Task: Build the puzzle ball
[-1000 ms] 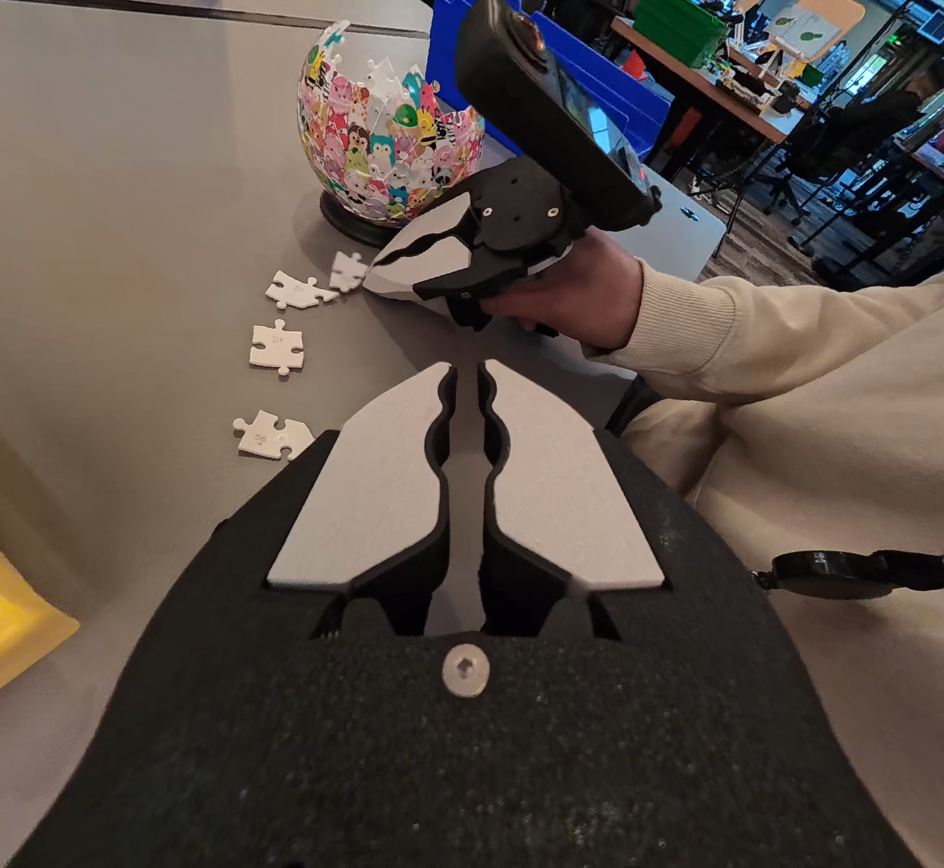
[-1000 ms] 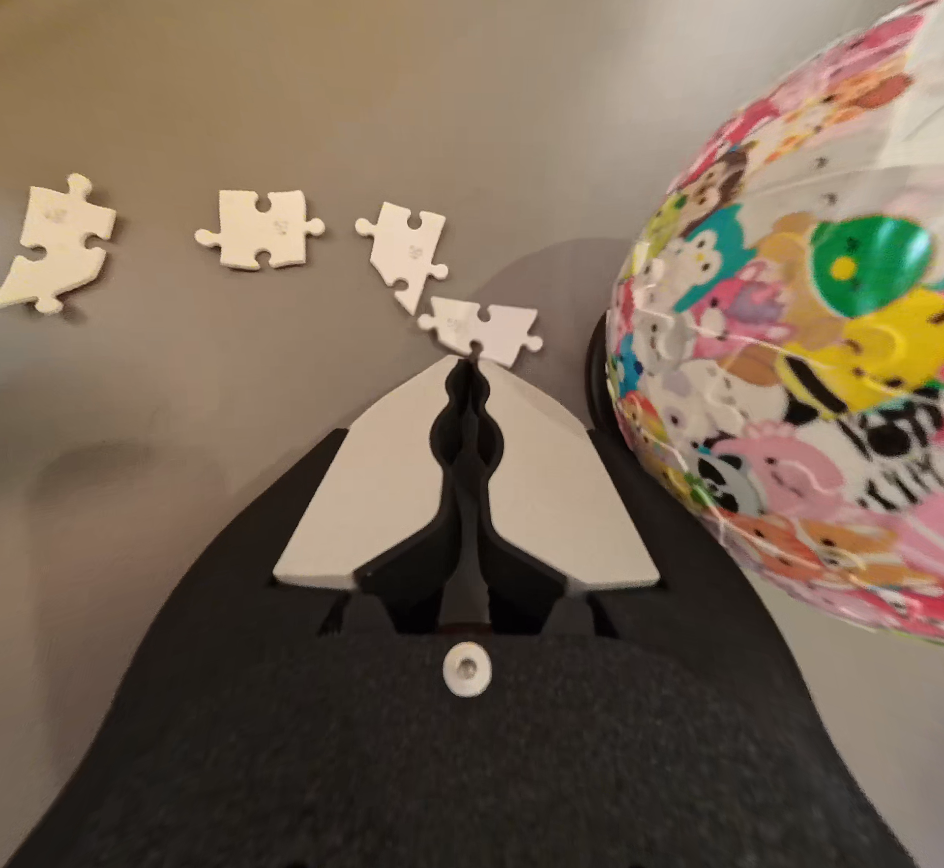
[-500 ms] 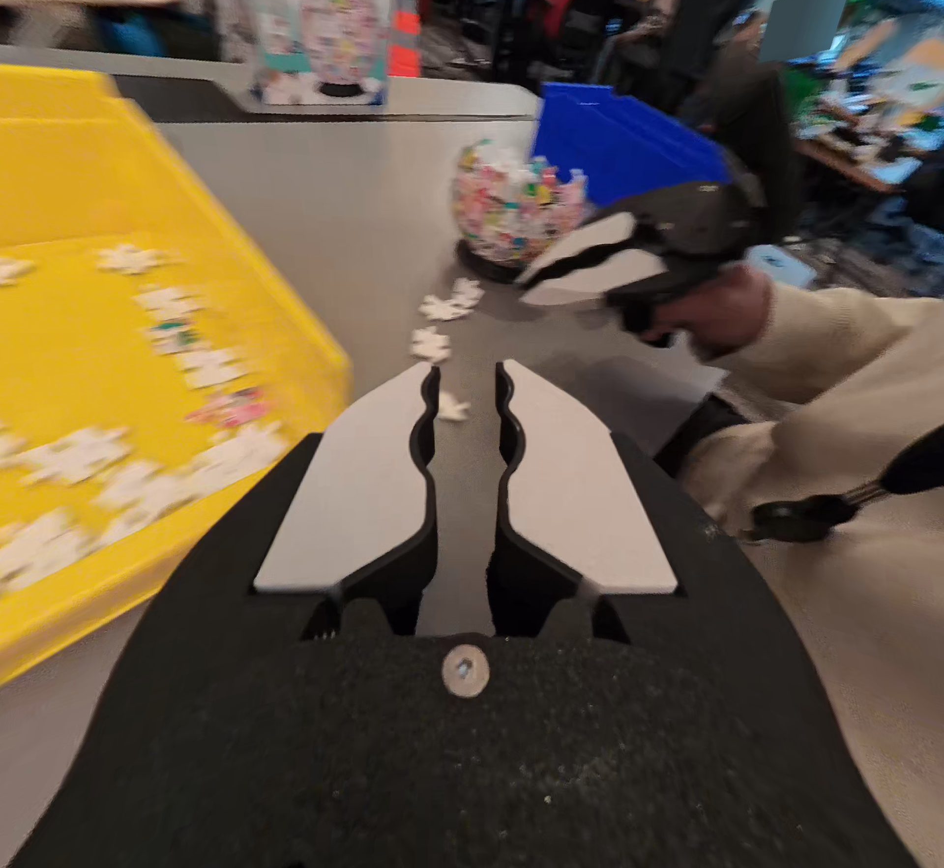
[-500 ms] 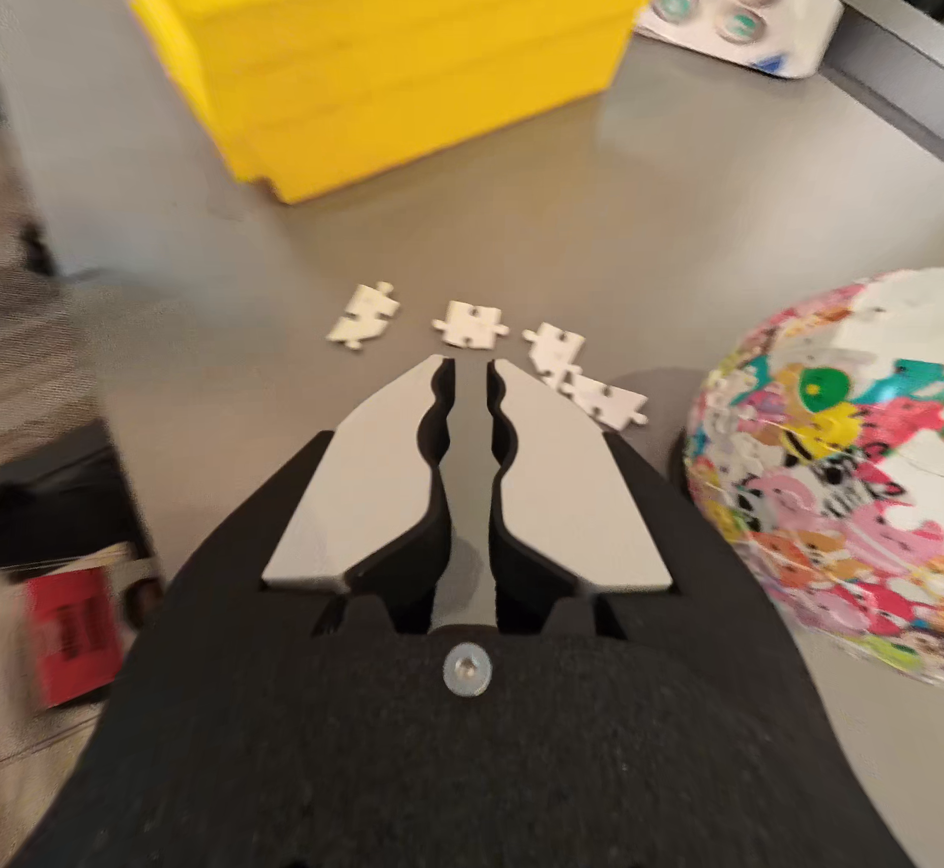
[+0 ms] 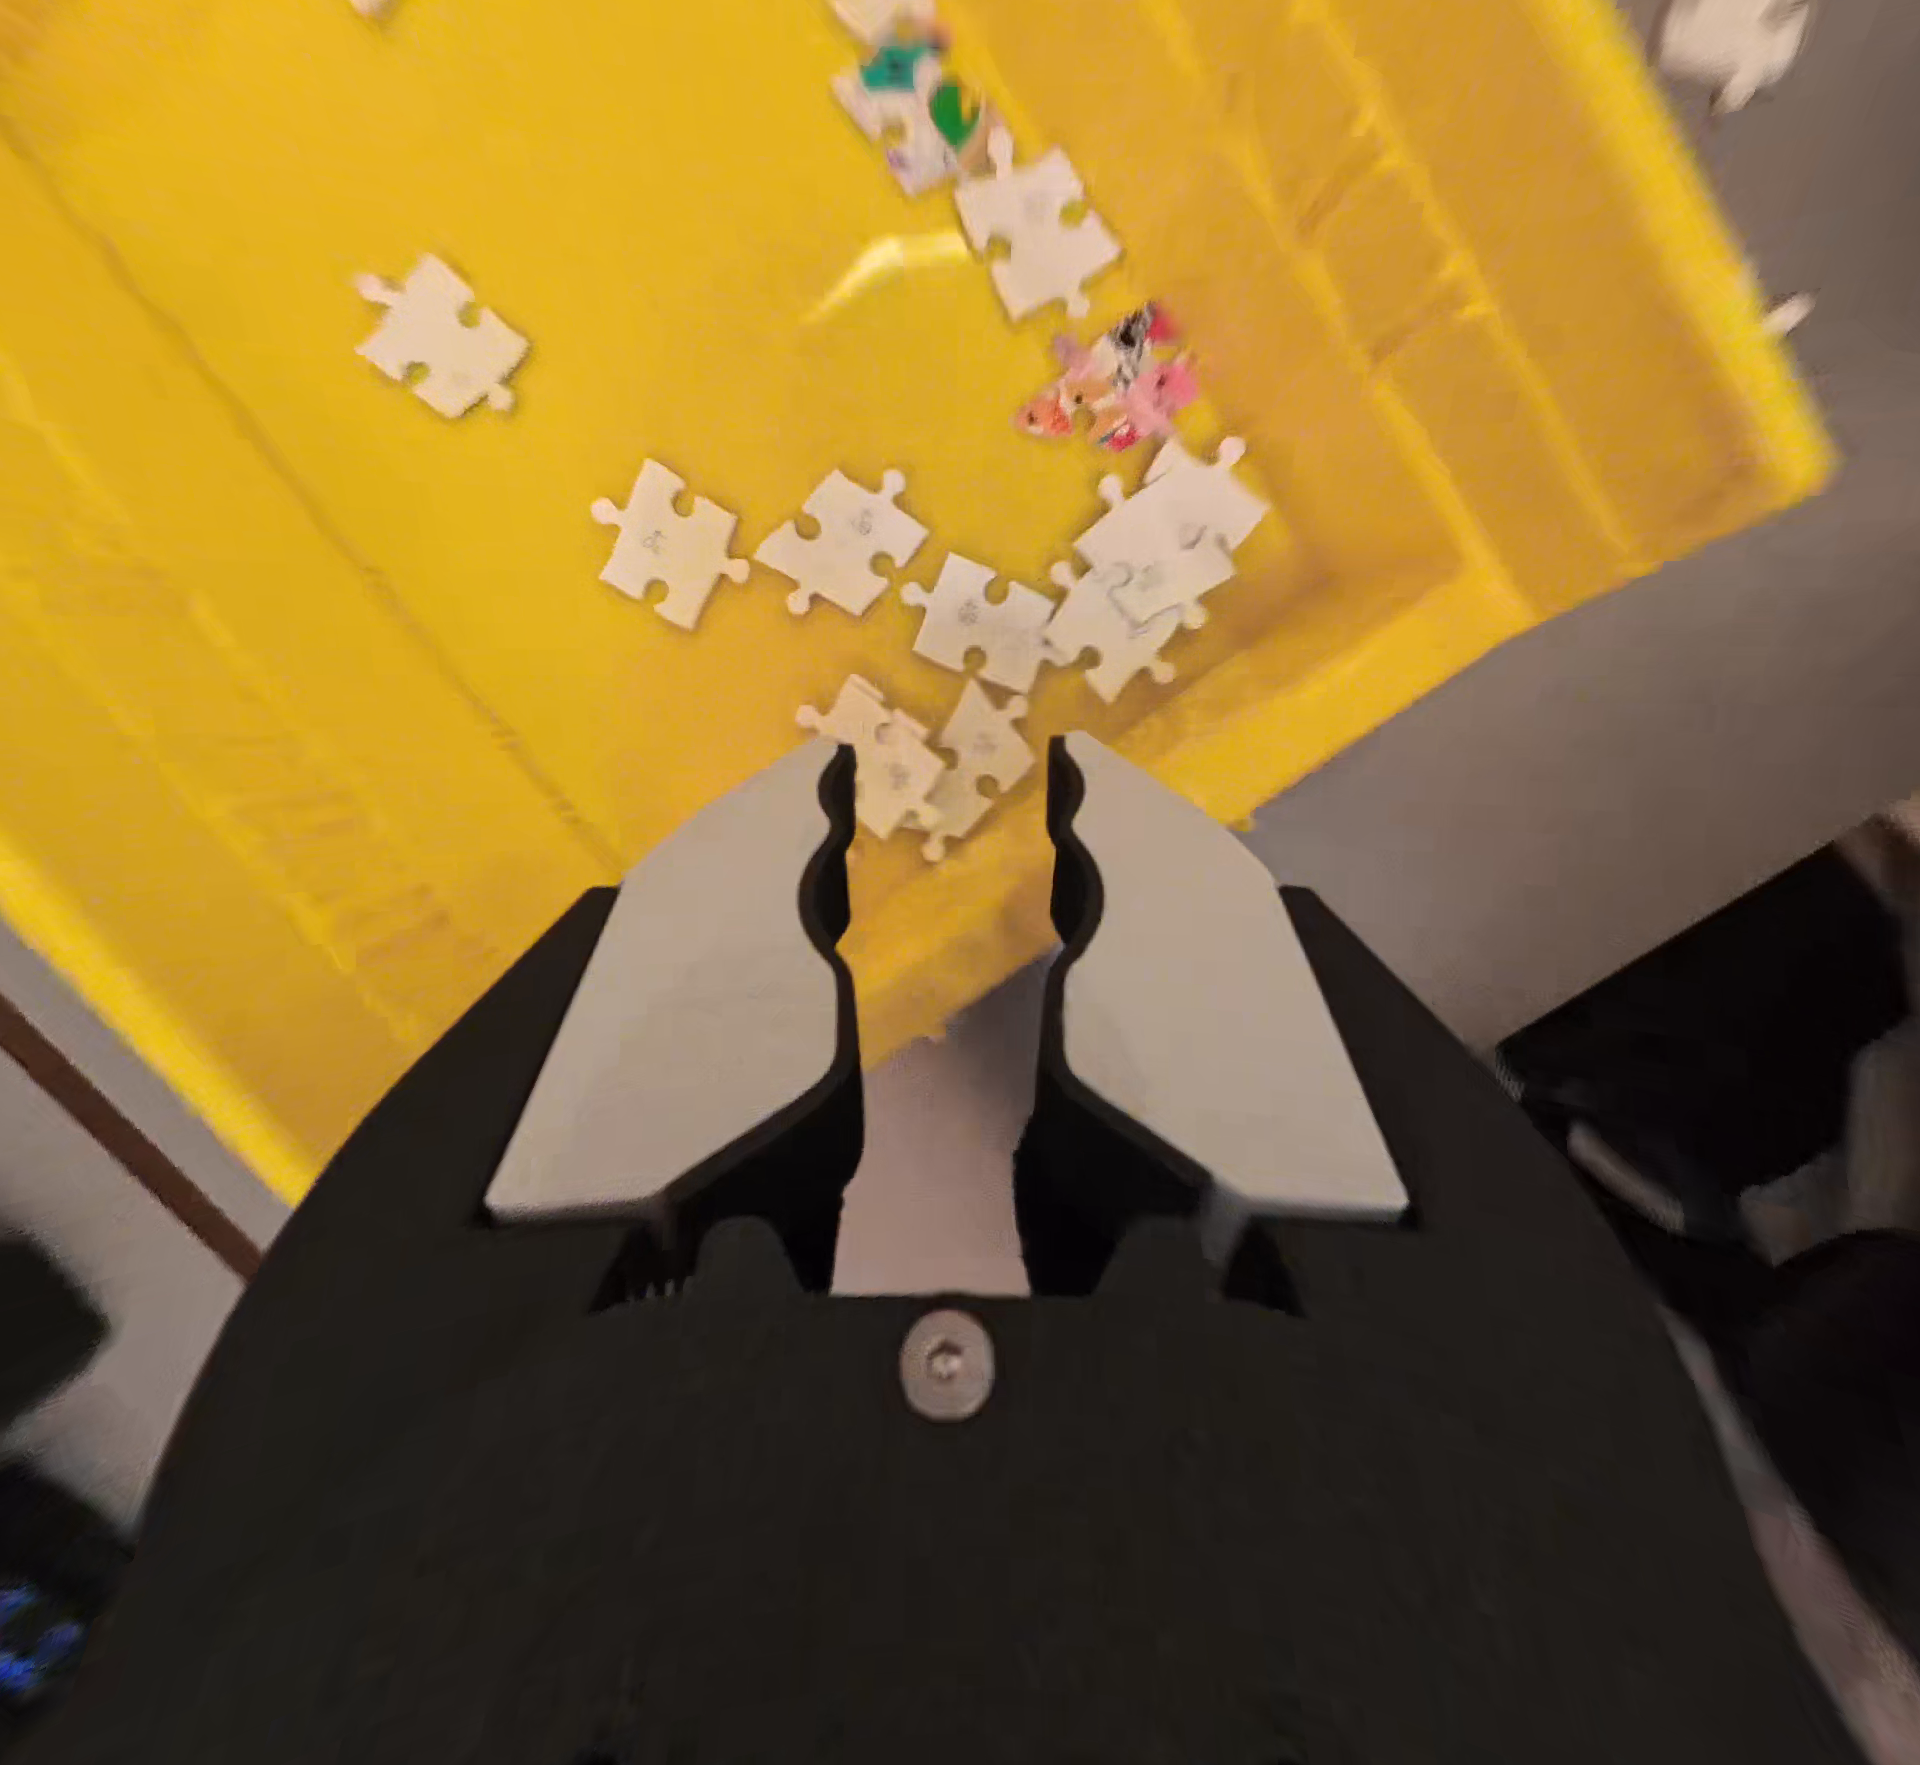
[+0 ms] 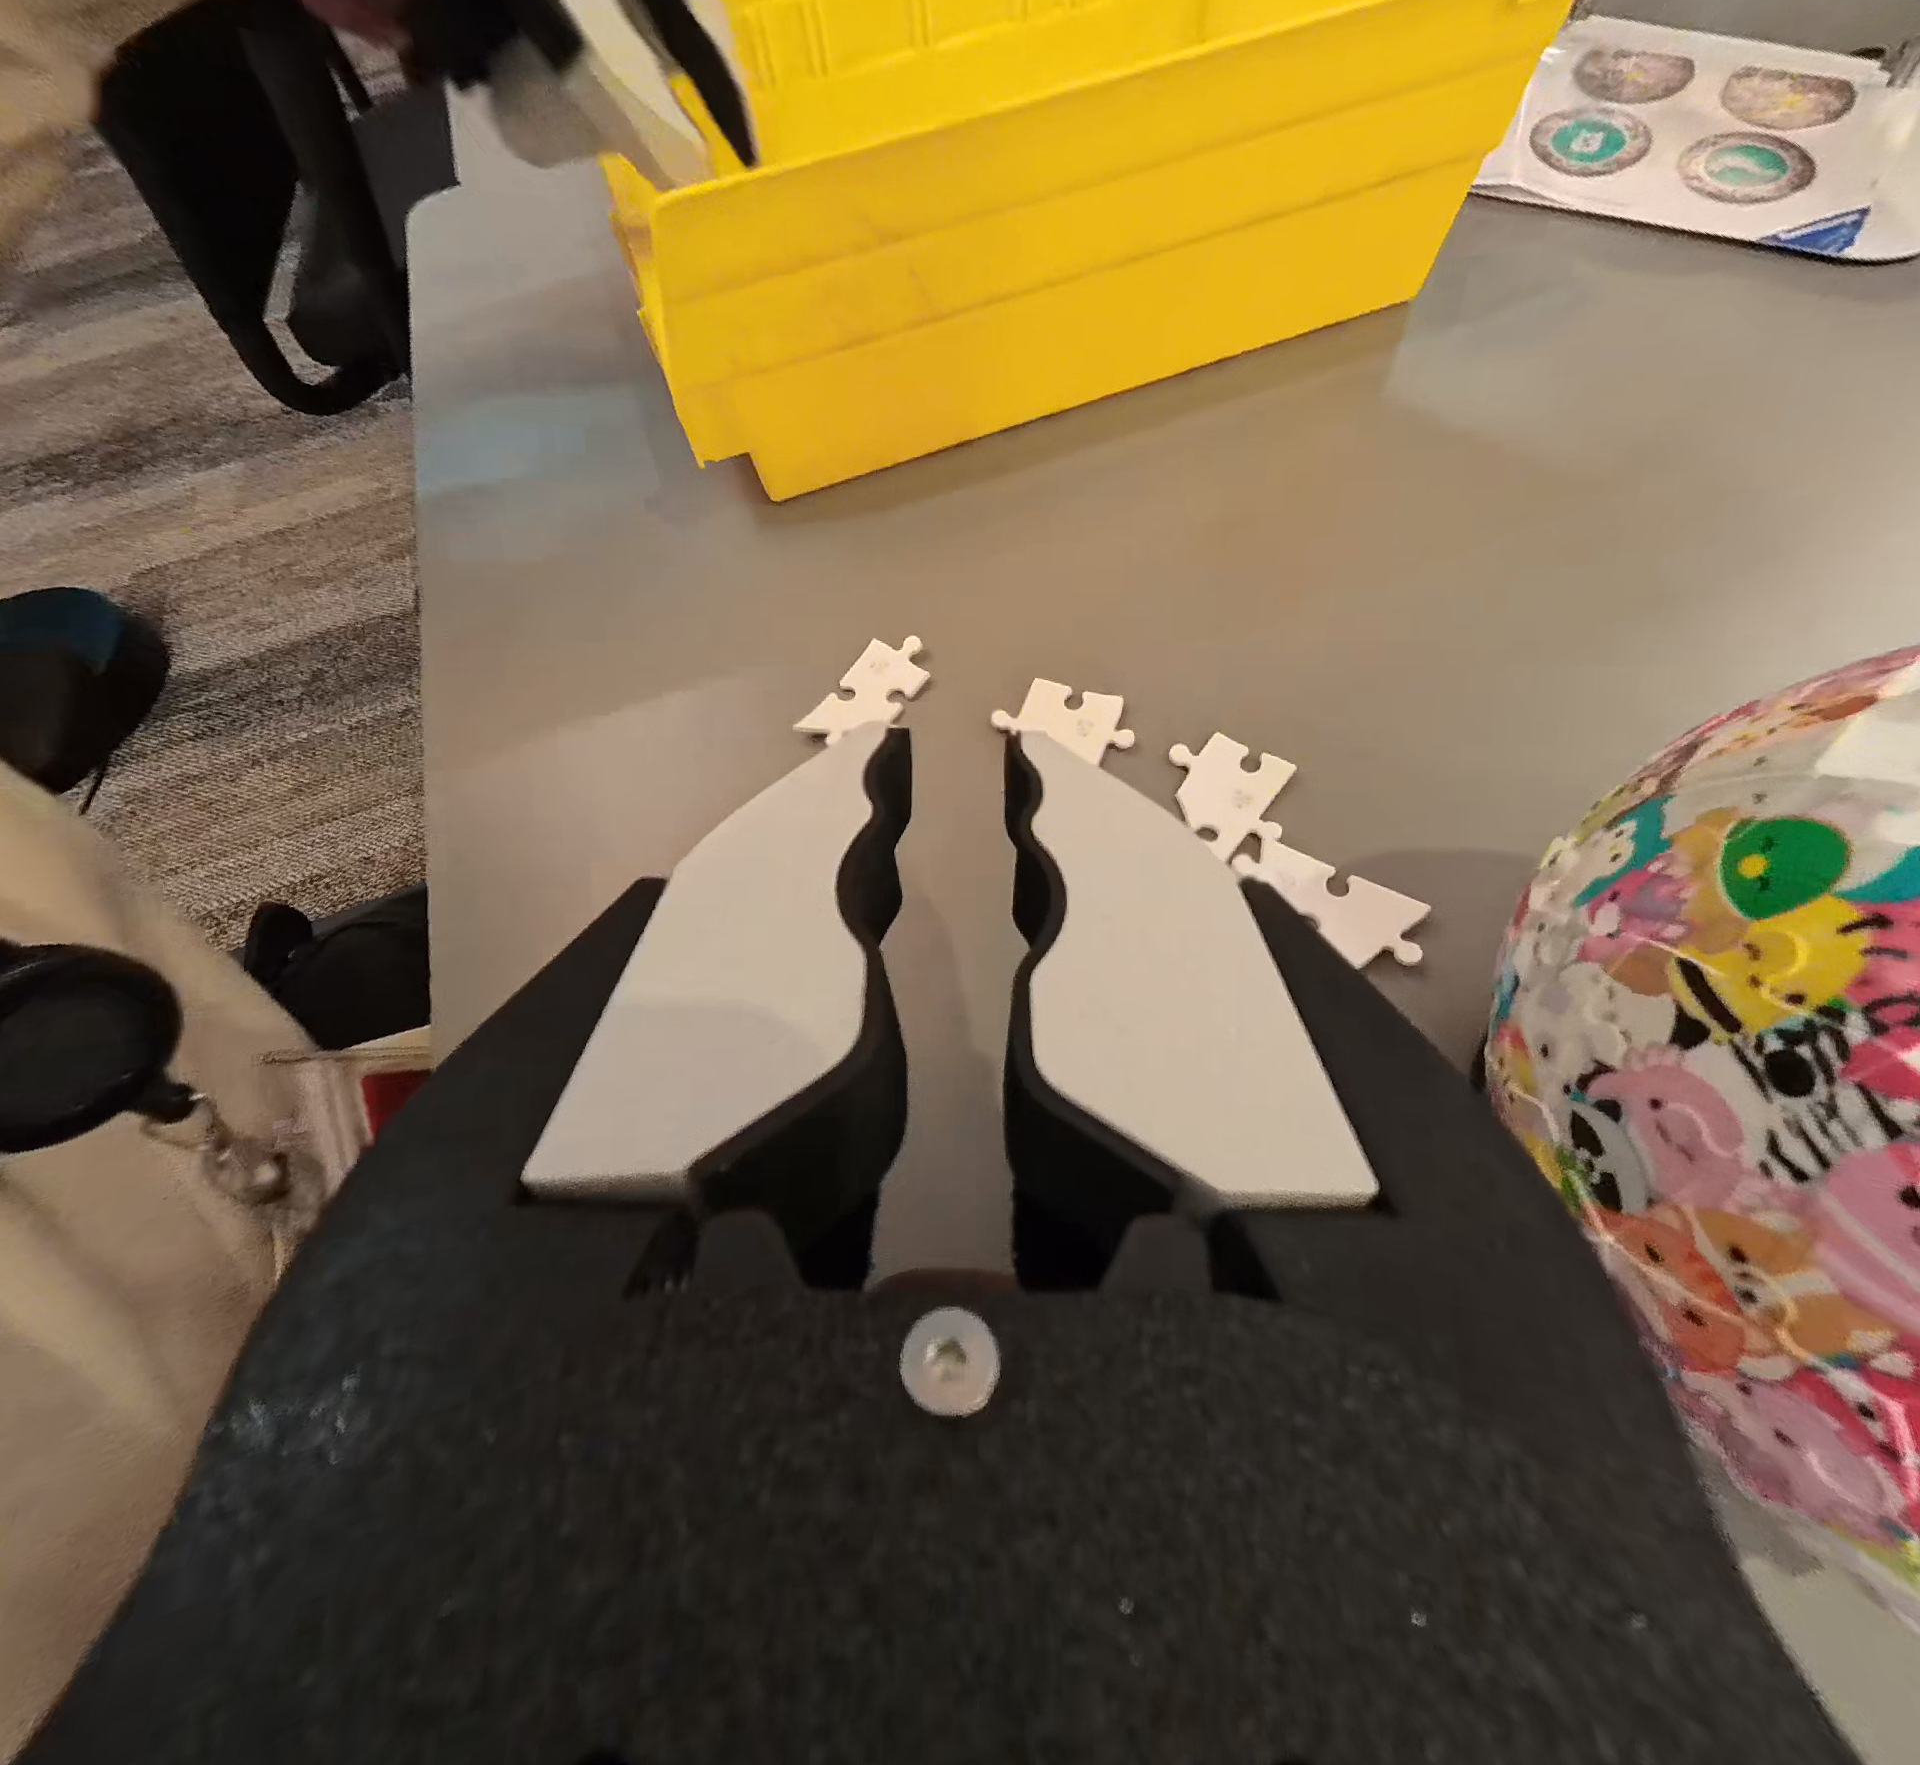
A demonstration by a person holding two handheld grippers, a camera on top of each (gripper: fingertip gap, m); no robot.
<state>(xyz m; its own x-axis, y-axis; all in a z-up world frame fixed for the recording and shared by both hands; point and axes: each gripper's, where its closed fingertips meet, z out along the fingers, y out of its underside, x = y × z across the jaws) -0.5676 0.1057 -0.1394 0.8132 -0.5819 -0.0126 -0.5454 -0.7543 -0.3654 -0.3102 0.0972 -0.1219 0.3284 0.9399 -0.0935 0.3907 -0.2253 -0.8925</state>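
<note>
both tongs are empty with their jaws parted. the left gripper (image 5: 945, 759) has swung, within the last second, from idling over the bare table beside the ball to looking down into the yellow bin (image 5: 520, 157), tips poised above a small heap of pale pieces (image 5: 925, 770) near the bin's near wall; more loose pieces (image 5: 842, 541) lie toward 12 o'clock, mostly blank side up, with a colourful printed piece (image 5: 1117, 385) at about 1 o'clock. the right gripper (image 6: 956, 744), a second ago shut with a piece at its tips close by the ball, now hovers gaping over the grey table (image 6: 1351, 572), holding nothing. four white pieces (image 6: 1236, 785) lie in a row from 12 to 2 o'clock of its tips, the nearest just beside the puzzle ball (image 6: 1714, 1040), which stands part-built at 3 o'clock. at 11 o'clock the left gripper shows dipping over the bin's corner. my reading: that piece was put down rather than fitted, so the ball gained nothing, and the work has turned to fetching a fresh piece from the bin. those overlapping pieces may lift together.
</note>
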